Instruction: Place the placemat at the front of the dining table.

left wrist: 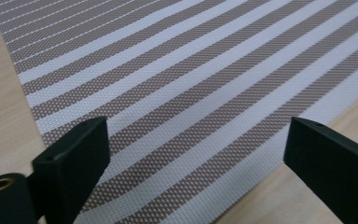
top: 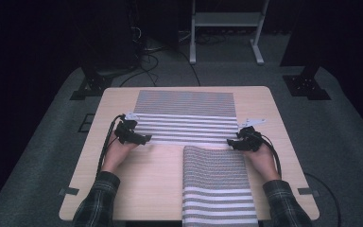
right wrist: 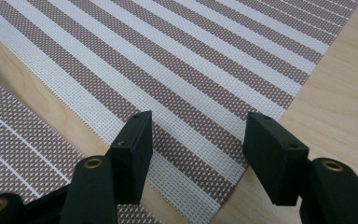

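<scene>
A brown-and-white striped mat (top: 184,111) lies flat on the far half of the wooden table (top: 142,179). My left gripper (top: 139,138) sits at its near left corner, and in the left gripper view the jaws (left wrist: 196,154) stand wide apart over the mat (left wrist: 191,84), pressing on nothing. At the near right corner is my right gripper (top: 231,143). In the right gripper view it (right wrist: 196,149) is open, with the corner of the mat (right wrist: 191,70) lying between and below its jaws.
A second striped mat (top: 215,184) lies in front of the first at the right and hangs over the table's near edge; its weave (right wrist: 18,154) is close beside the right gripper. Bare wood lies at the near left. Cables and stand legs (top: 194,42) are on the floor behind.
</scene>
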`<state>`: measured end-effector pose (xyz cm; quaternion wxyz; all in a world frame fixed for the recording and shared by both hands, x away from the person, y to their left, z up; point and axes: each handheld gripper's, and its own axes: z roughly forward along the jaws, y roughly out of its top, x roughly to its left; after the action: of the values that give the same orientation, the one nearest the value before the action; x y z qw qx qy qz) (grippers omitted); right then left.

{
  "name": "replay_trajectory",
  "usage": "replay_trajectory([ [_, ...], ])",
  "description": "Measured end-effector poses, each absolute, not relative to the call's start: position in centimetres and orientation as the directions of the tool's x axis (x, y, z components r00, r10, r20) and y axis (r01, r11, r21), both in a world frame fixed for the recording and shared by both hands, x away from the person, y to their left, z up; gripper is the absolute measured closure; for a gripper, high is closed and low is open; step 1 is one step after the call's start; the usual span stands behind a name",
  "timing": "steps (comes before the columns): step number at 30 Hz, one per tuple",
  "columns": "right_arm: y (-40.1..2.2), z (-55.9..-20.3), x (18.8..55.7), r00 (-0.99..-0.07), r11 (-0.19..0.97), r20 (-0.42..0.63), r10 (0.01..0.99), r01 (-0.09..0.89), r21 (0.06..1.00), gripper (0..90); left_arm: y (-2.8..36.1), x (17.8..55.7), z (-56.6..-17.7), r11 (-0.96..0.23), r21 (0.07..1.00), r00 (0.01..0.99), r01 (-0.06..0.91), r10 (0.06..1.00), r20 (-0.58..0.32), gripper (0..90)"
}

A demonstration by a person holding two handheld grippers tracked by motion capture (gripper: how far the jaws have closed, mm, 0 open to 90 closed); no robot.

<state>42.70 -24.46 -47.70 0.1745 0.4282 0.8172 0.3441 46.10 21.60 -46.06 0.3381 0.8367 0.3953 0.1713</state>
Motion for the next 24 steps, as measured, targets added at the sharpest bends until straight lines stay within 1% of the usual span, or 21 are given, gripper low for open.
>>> replay_trajectory([
  [2, -24.5, -47.7, 42.7, -0.572, 0.396, 0.010, 0.820, 0.579, 0.713, 41.3, 21.6, 46.2, -46.2, -0.462, 0.694, 0.621, 0.553, 0.784, 0.027, 19.5],
  [3, -24.5, -47.7, 42.7, -0.572, 0.395, 0.010, 0.820, 0.579, 0.713, 41.3, 21.6, 46.3, -46.3, -0.463, 0.692, 0.619, 0.554, 0.785, 0.030, 21.9],
  [4, -24.5, -47.7, 42.7, -0.572, 0.395, 0.010, 0.820, 0.579, 0.713, 41.3, 21.6, 46.3, -46.4, -0.466, 0.689, 0.615, 0.555, 0.787, 0.037, 22.1],
  [6, -24.5, -47.7, 42.7, -0.572, 0.395, 0.010, 0.820, 0.579, 0.713, 41.3, 21.6, 46.3, -46.7, -0.469, 0.679, 0.615, 0.564, 0.788, 0.034, 28.6],
  [9, -24.5, -47.7, 42.7, -0.571, 0.395, 0.010, 0.821, 0.580, 0.712, 41.3, 21.8, 46.3, -47.0, -0.446, 0.688, 0.602, 0.572, 0.798, 0.016, 28.6],
  [24, -24.7, -47.4, 43.7, -0.567, 0.406, 0.009, 0.824, 0.602, 0.688, 40.2, 21.2, 46.1, -47.2, -0.428, 0.695, 0.578, 0.579, 0.816, 0.021, 28.8],
])
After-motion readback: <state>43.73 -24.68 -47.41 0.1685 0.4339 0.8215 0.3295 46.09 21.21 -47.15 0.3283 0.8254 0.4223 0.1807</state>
